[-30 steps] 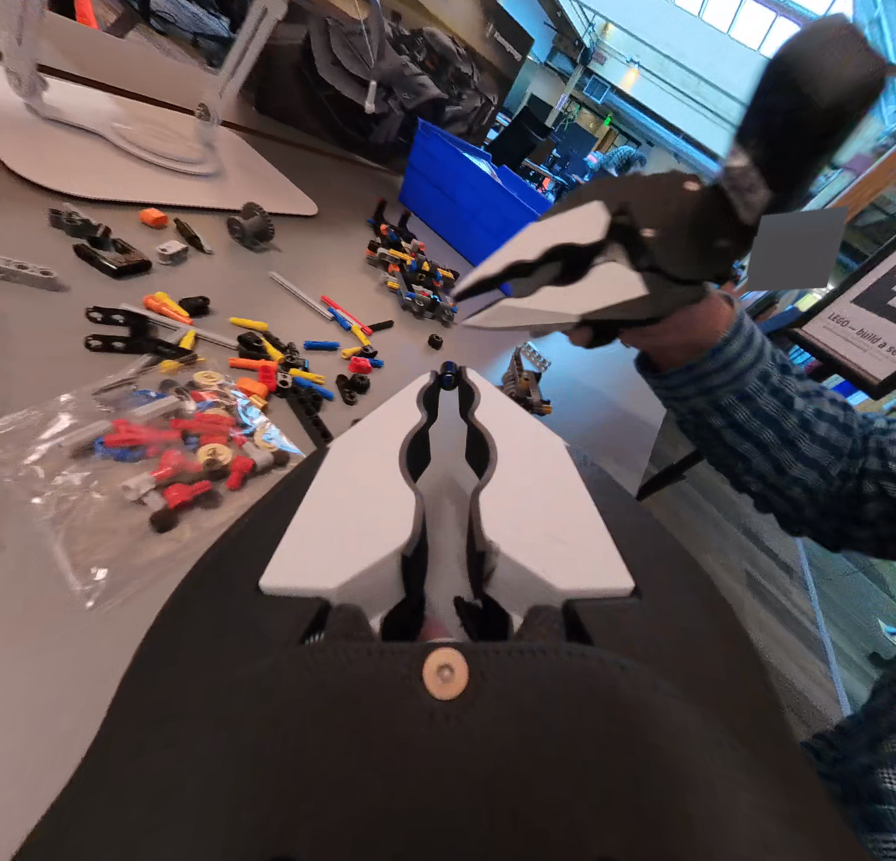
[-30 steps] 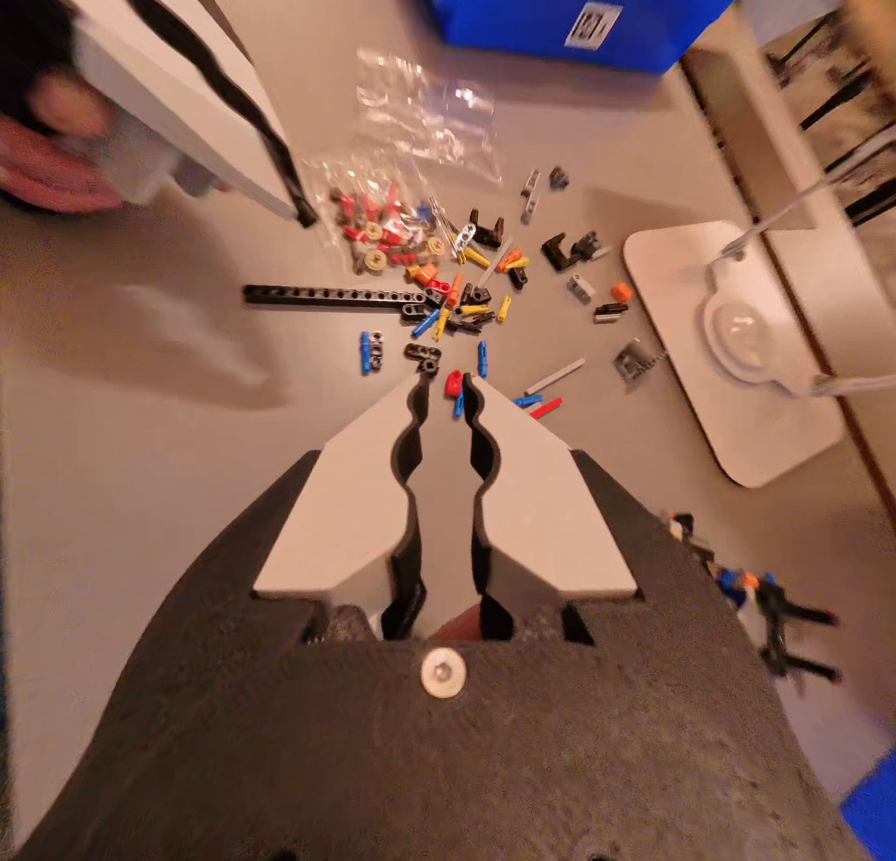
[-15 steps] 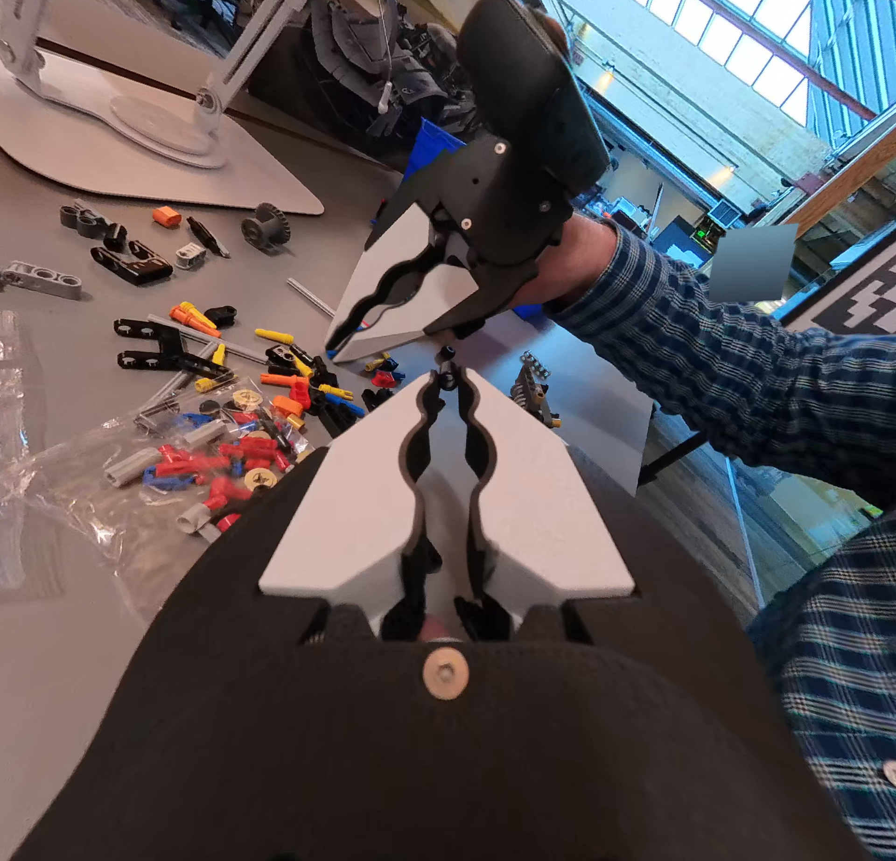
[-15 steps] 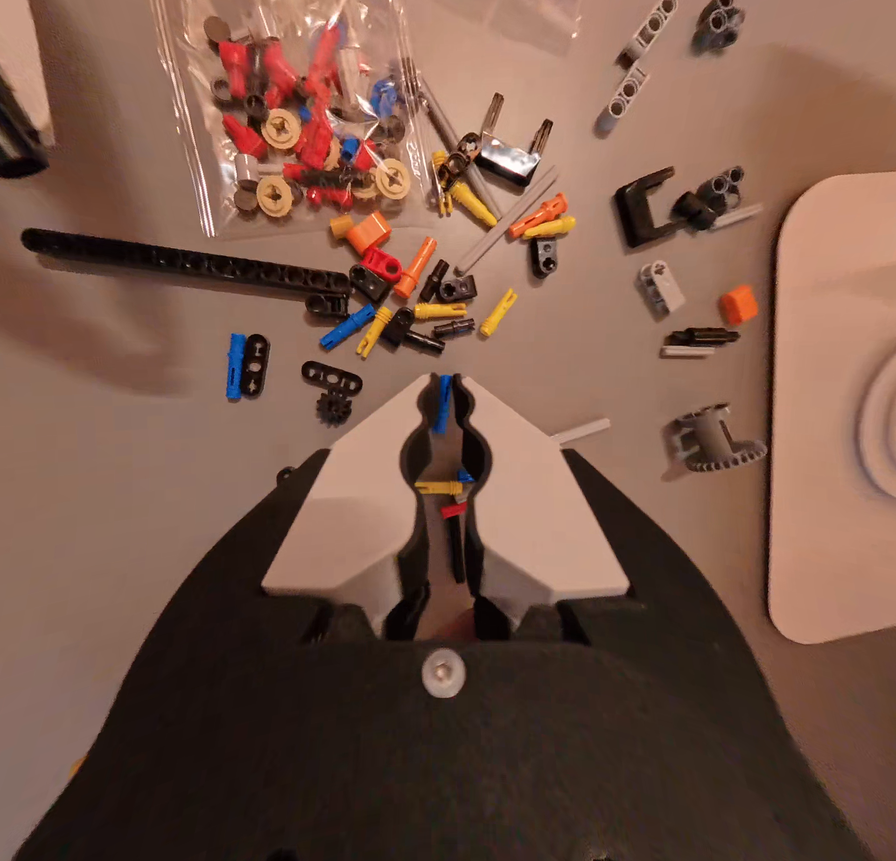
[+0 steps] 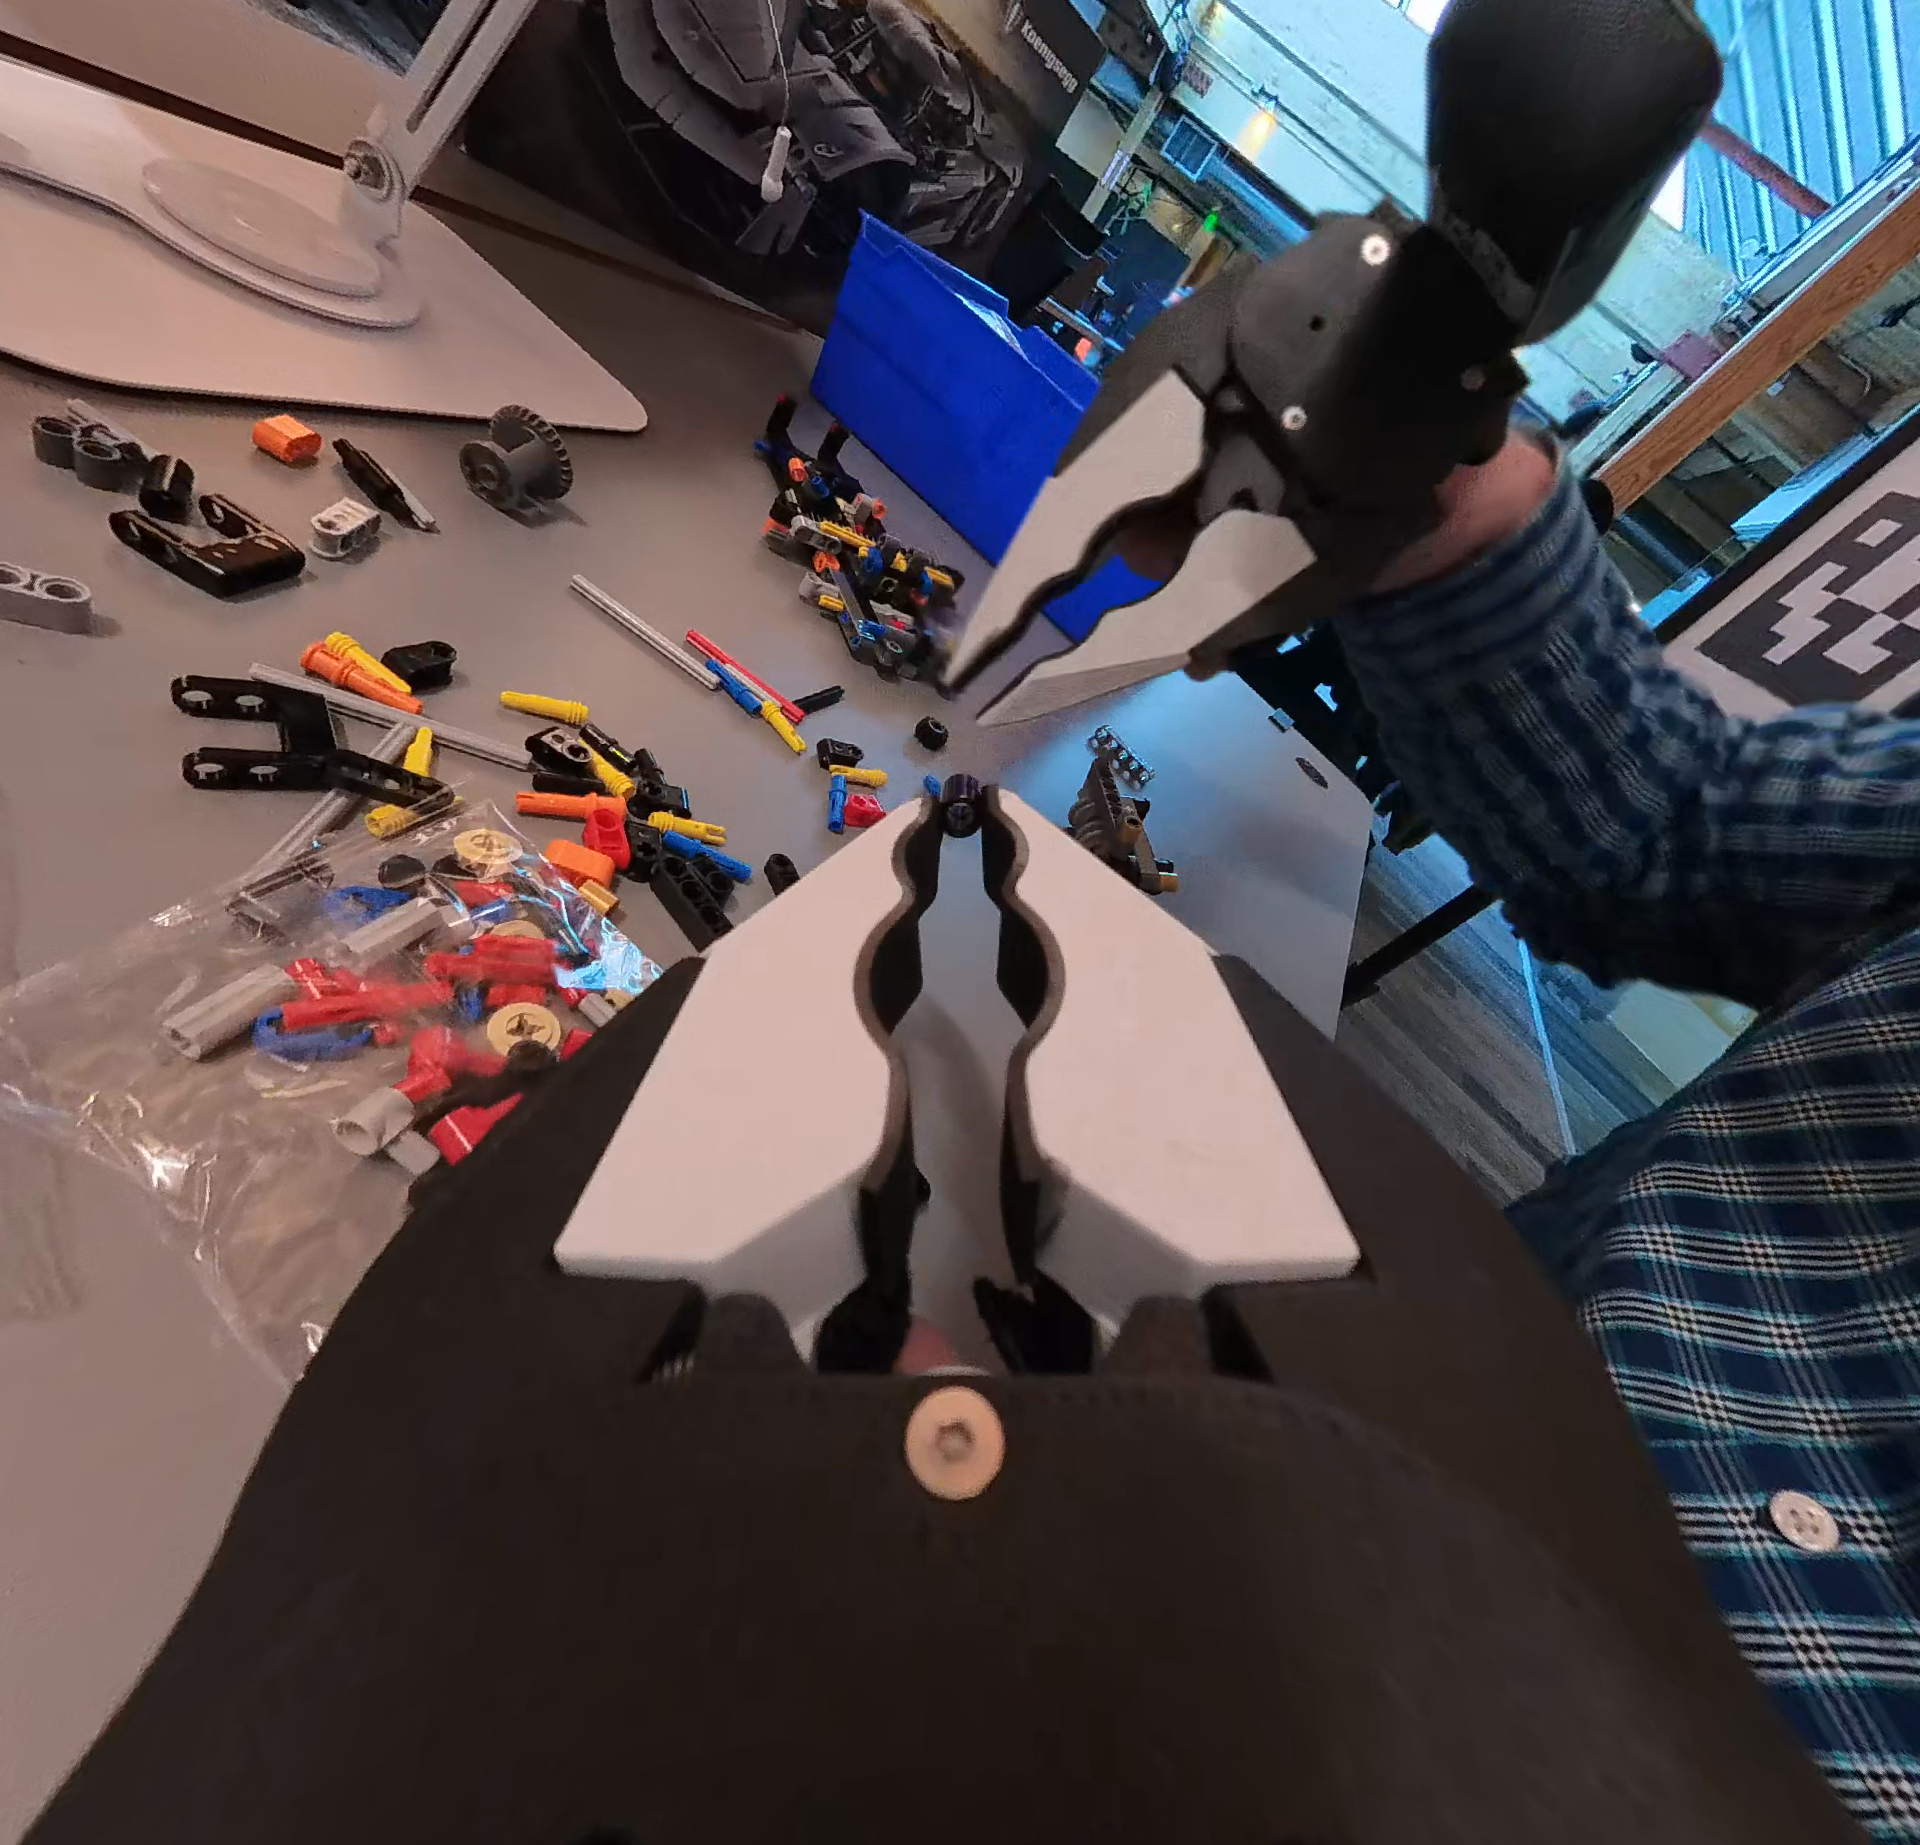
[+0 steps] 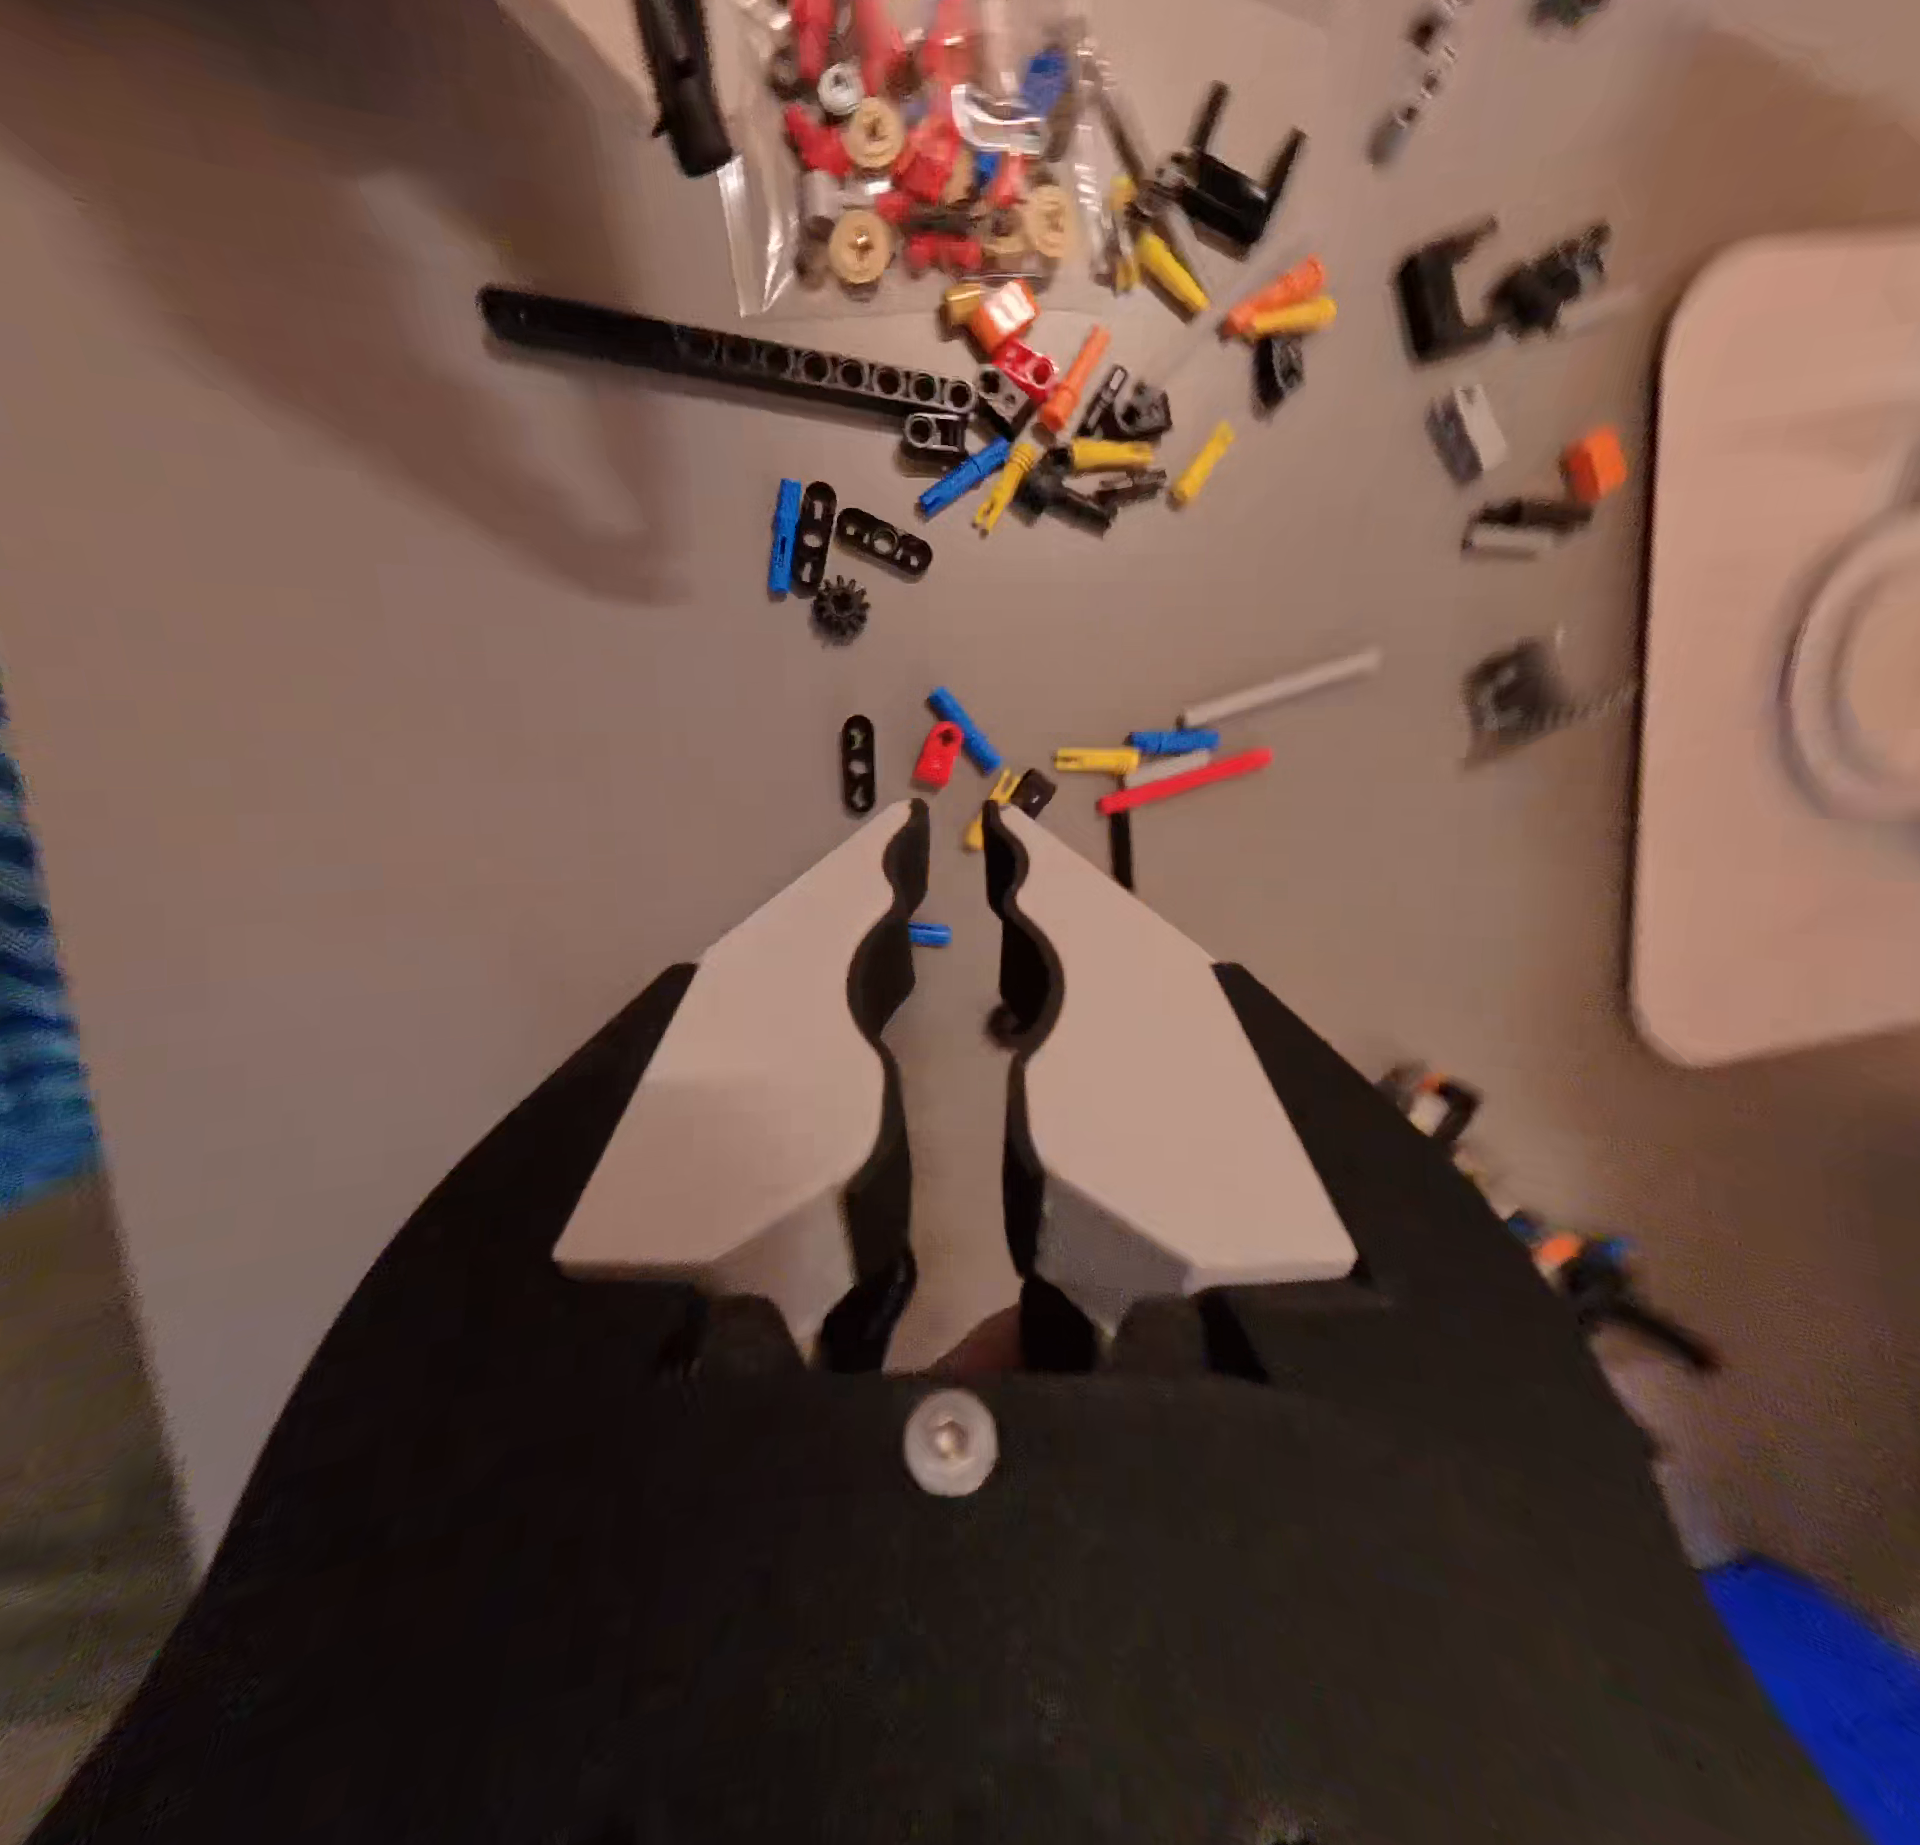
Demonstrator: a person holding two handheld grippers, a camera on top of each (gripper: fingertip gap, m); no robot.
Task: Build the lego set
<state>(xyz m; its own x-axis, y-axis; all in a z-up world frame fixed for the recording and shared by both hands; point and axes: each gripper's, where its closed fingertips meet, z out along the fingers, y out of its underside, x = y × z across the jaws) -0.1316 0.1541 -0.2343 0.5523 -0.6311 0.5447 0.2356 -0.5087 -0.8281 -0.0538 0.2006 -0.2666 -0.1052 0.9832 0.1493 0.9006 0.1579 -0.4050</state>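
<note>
Loose Lego Technic pins, axles and beams (image 5: 623, 787) lie scattered on the grey table (image 5: 644, 548). My left gripper (image 5: 958, 816) is shut on a small dark round piece held at its fingertips, above the table. My right gripper (image 6: 951, 821) is slightly open and empty, hovering over blue, red and yellow pins (image 6: 971, 746). It also shows in the left wrist view (image 5: 961, 689), held by a hand in a plaid sleeve, just beyond my left fingertips. A long black beam (image 6: 727, 356) lies farther out. The right wrist view is motion-blurred.
A clear bag of red, blue and tan pieces (image 5: 395, 974) lies to the left. A partly built assembly (image 5: 862, 569) sits before a blue bin (image 5: 935, 413). A small grey assembly (image 5: 1117, 819) is near the table edge. A white stand base (image 5: 260, 320) is at the back left.
My right gripper dipped low over the pin pile half a second ago, then lifted and drew back to the right, empty. My left gripper stayed shut on the small dark piece.
</note>
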